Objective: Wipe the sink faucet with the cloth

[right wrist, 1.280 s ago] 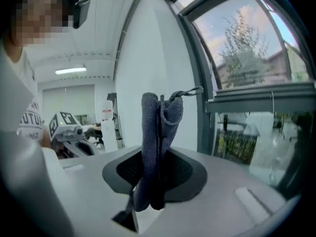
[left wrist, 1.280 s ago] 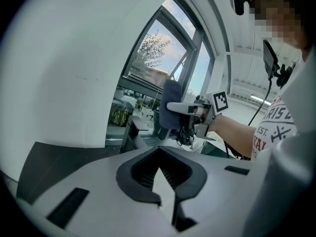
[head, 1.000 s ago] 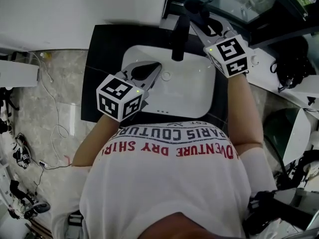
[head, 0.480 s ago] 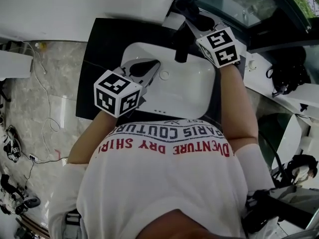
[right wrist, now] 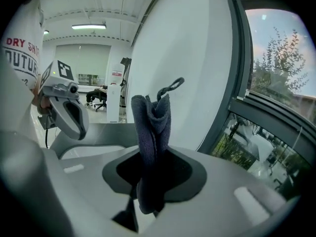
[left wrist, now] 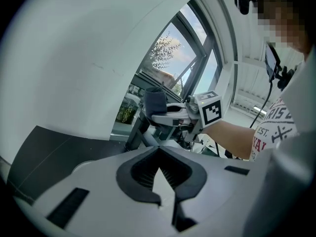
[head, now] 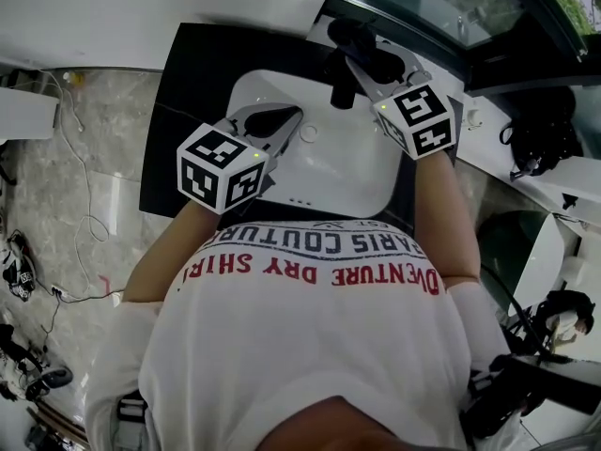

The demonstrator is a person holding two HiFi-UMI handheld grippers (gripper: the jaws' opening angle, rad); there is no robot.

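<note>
Right gripper (right wrist: 148, 197): jaws clamped on the dark cloth (right wrist: 152, 132), which is bunched lengthwise and sticks up out of the pinch with a small loop at its top. In the head view the cloth end sits at the top of the black faucet (head: 342, 81), at the back edge of the white sink (head: 349, 169). Whether cloth and faucet actually touch, can't tell (both are dark and they overlap from above). The left gripper view puts the cloth just above the faucet's dark column.

Left gripper (head: 295, 120): jaws closed tip to tip, nothing between them, only the small moulded gap behind the tips. It's held over the left part of the basin, pointing toward the faucet, well apart from the right gripper.

The sink is set in a black counter (head: 202, 73). A white wall runs behind it, with a window (right wrist: 276, 53) past the faucet on the right side. The person's forearms reach in from below, one on each side of the basin.
</note>
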